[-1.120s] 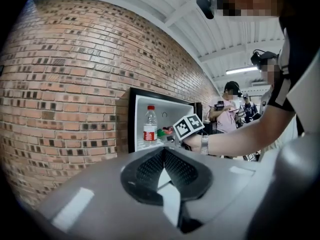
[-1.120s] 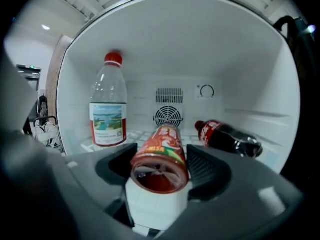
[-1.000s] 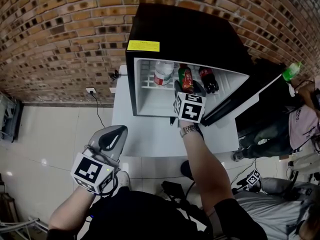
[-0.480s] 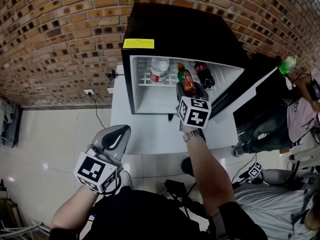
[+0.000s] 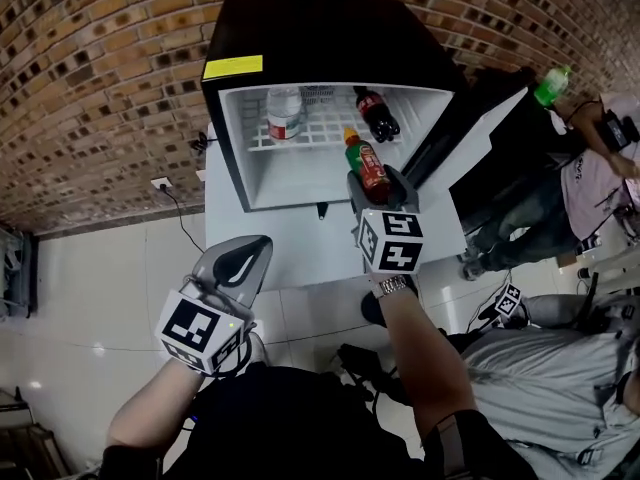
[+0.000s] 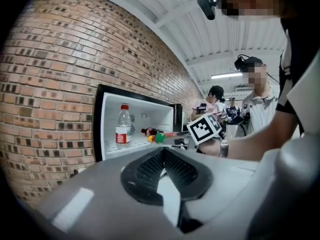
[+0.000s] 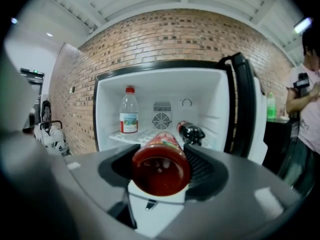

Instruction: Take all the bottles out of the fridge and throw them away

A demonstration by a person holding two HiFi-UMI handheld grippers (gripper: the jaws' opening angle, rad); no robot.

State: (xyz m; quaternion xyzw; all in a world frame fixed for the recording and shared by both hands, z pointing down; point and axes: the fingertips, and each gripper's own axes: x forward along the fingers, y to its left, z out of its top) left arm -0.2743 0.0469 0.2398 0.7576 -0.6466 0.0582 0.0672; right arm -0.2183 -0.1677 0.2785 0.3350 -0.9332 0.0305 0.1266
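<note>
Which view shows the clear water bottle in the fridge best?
Right gripper view: the clear water bottle stands upright, unobstructed, cap and label visible. The left gripper view shows it smaller, off-centre; the head view, foreshortened from above.

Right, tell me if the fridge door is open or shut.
Open. The fridge door stands swung out to the right, and the clear bottle and dark bottle inside show.

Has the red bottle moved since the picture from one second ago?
Yes. The red bottle has left the fridge shelf, toward the person; the cola bottle beside it stayed inside.
</note>
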